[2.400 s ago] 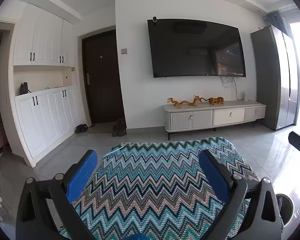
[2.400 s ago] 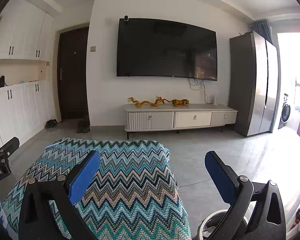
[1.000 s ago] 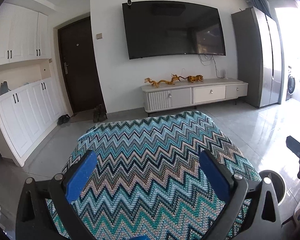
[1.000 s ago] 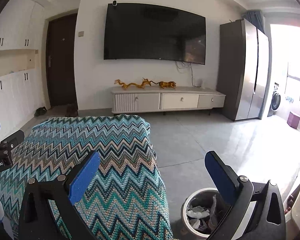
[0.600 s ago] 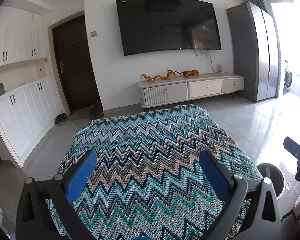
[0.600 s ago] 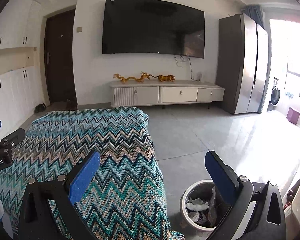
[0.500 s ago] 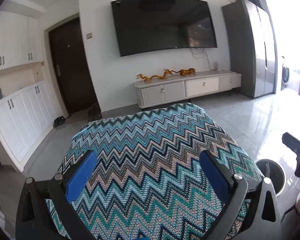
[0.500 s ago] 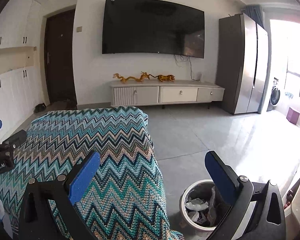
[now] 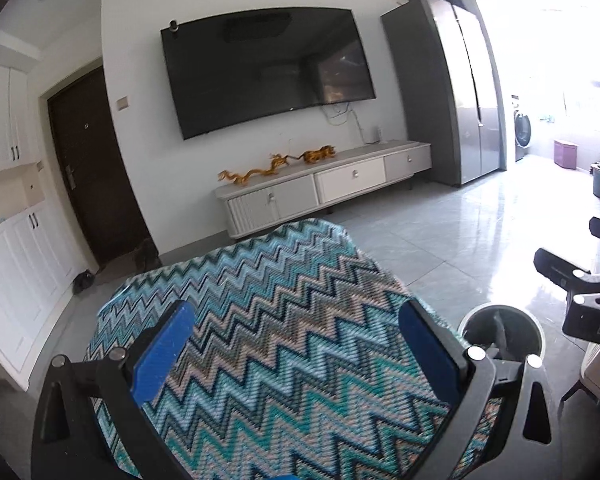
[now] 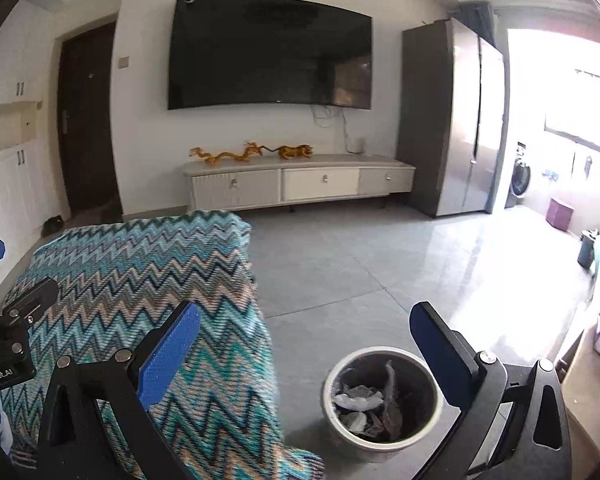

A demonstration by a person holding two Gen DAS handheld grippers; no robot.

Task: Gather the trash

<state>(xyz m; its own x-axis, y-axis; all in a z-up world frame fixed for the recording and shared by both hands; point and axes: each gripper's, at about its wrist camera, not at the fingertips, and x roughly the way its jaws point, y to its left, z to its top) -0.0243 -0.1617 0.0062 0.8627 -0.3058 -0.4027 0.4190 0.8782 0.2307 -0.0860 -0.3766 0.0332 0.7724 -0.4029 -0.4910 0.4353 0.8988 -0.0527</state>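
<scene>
The left gripper (image 9: pixel 296 354), jaws spread wide and empty, hovers over a zigzag-patterned blanket (image 9: pixel 284 320), with the trash bin (image 9: pixel 502 330) on the tiled floor just past its right finger. The right gripper (image 10: pixel 306 350), also wide and empty, is the nearer one, the bin (image 10: pixel 380 396) sitting below and between its fingers, slightly right, crumpled paper (image 10: pixel 356 396) already inside. No loose trash is visible elsewhere.
</scene>
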